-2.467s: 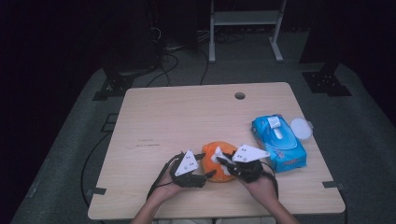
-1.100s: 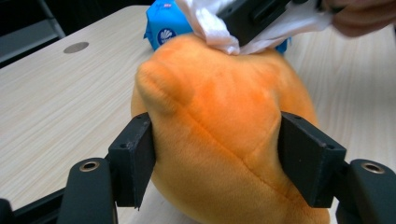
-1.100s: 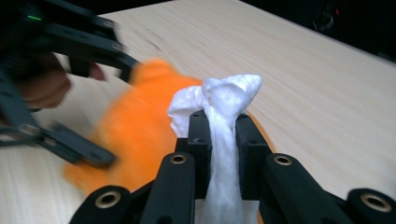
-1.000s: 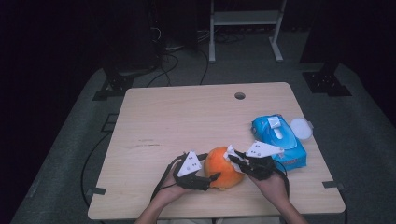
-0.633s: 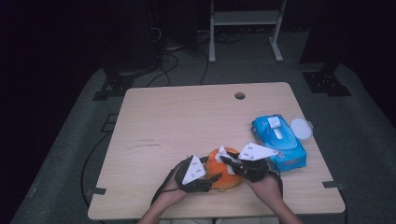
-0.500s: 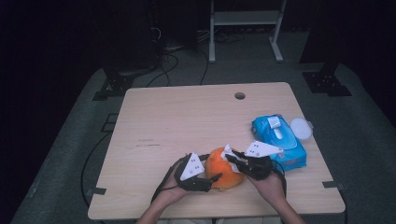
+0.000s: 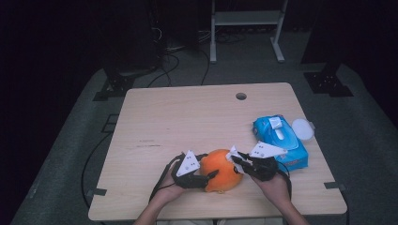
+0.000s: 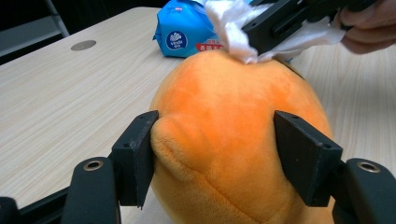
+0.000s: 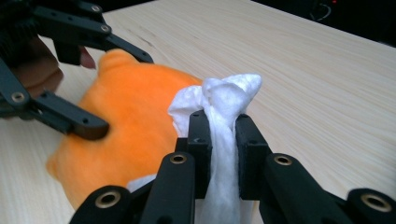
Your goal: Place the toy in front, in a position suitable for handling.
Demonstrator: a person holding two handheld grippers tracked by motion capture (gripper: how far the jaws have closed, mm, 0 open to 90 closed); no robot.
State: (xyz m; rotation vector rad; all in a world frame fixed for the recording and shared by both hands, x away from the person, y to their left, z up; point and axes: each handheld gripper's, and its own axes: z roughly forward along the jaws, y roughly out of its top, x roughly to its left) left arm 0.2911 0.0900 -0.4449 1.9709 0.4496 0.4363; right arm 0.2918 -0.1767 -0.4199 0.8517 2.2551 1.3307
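Orange plush toy (image 7: 220, 169) on worktop (image 7: 187, 122), near person's edge, between both tools. Left tool (image 7: 210, 178) has just been closing, jaws now pinching toy's sides, steadying it. Right tool (image 7: 233, 158) pressed together on white wipe (image 9: 219, 121), wad touching toy's top. Blue wipe pack (image 7: 280, 140) just beyond right tool. Step judged: wiping toy. Next: hold firm, drag wipe across plush.

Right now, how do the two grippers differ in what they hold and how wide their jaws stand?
The left gripper has its jaws wide apart on the orange plush toy, having just been closing; the right gripper is pinched narrow on a white wipe. The left steadies the toy's sides; the right touches its top. Both grip something soft.
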